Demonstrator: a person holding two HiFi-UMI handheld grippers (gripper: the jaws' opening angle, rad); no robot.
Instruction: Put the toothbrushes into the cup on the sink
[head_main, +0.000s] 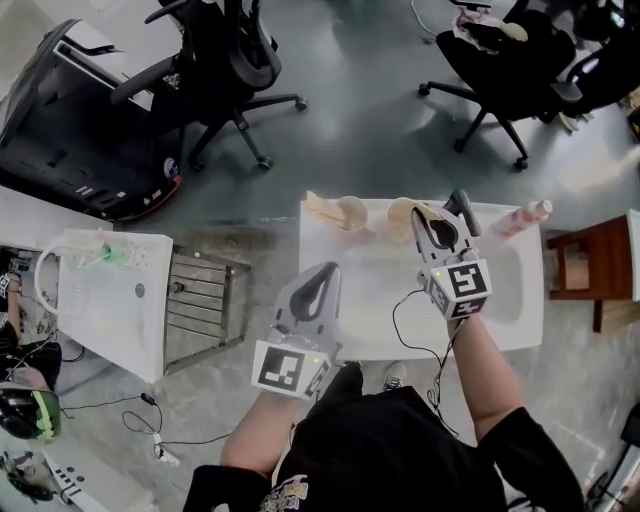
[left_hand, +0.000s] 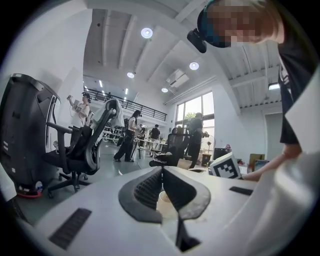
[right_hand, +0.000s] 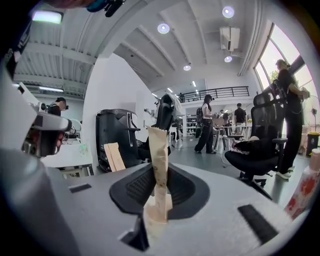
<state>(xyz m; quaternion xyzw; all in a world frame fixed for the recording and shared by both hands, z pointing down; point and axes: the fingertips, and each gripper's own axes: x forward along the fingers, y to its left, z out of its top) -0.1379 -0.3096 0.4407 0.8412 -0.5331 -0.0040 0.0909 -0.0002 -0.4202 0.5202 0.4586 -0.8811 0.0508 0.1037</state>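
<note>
While a person leans over a white sink (head_main: 380, 295), the right gripper (head_main: 430, 218) pinches a toothbrush (right_hand: 158, 150) in its brown paper sleeve. Its jaws are narrowed onto the lower part of the pack, so the long axis stands upright, crosswise to the way the gripper points, crimped end uppermost. The beige cup (head_main: 352, 212) sits on the sink's far rim, to the left of that gripper's tip and near it. A second paper-sleeved toothbrush (head_main: 322, 205) slants out of the cup or leans against it toward the left; the head view does not settle which. The left gripper (head_main: 327, 272), jaws pressed together on nothing, hovers over the basin just short of the cup, whose pale rim peeps out behind its closed jaws in the left gripper view. Judged from this, the loaded right hand must travel left along the rim and bring the upright pack over the cup's mouth. A faucet (head_main: 462, 208) and a pink bottle (head_main: 527, 217) stand to its right, off that path. The sleeve looks thin, flat and creased, likely to flex in the grip.
</note>
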